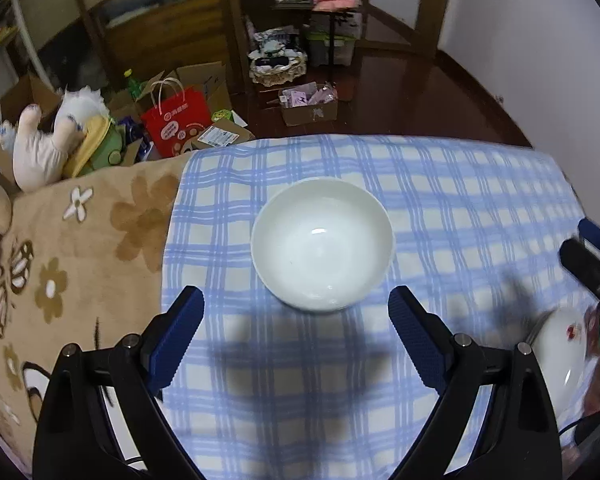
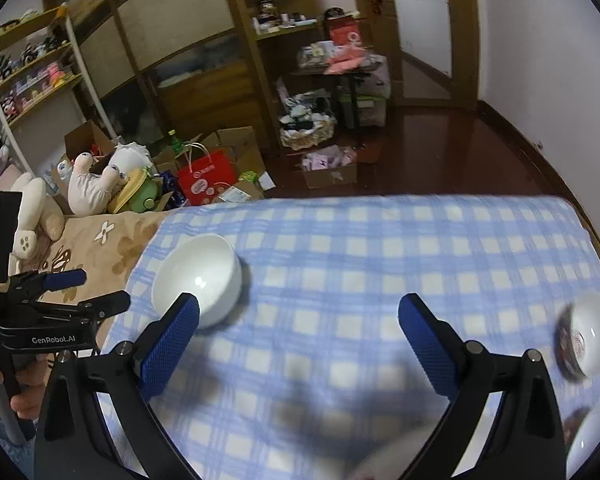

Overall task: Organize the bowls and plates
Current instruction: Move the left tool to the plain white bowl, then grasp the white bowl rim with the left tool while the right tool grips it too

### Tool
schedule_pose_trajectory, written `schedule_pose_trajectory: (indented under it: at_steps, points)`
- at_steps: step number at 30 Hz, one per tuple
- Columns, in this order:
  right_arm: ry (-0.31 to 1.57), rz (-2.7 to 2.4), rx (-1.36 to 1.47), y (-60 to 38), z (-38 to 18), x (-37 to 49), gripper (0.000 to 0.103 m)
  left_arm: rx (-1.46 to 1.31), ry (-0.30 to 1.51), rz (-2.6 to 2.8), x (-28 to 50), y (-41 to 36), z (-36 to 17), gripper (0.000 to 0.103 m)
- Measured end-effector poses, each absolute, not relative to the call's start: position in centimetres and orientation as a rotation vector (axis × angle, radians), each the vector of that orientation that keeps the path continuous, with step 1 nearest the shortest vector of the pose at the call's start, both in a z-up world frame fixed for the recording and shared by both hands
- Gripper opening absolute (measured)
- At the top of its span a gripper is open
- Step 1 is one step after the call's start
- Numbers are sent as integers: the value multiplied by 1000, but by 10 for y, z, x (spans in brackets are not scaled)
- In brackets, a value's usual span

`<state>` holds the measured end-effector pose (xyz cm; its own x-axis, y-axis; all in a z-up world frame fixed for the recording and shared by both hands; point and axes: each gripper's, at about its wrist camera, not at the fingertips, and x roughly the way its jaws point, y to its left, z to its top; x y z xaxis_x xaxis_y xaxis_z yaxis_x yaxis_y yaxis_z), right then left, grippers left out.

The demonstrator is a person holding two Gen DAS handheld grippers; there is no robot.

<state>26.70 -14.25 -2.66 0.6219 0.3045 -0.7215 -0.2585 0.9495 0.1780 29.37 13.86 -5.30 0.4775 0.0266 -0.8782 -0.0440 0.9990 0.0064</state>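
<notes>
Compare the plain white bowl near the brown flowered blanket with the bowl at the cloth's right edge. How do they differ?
The plain white bowl is unmarked; the right-edge bowl has a dark patterned outside and a red mark inside. The plain one looks sharp, the other blurred. Both are white inside, empty, on the checked cloth.

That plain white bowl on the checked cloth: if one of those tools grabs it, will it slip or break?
The white bowl looks glazed, with a bright glint inside, so it is probably slippery and breakable. It seems rigid and sits upright on the soft blue checked cloth, so a push might tip it slightly. The left tool is open before it.
</notes>
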Motion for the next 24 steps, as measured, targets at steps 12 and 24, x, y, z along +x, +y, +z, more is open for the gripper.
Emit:
schedule_pose_trajectory:
  at_steps: [12, 24]
  points:
    - [934, 370, 101, -85, -75, 319, 103, -44, 1158, 84, 332, 173, -107, 92]
    - [1091, 432, 161, -63, -127, 342, 59, -111, 1262, 139, 352, 188, -169, 66]
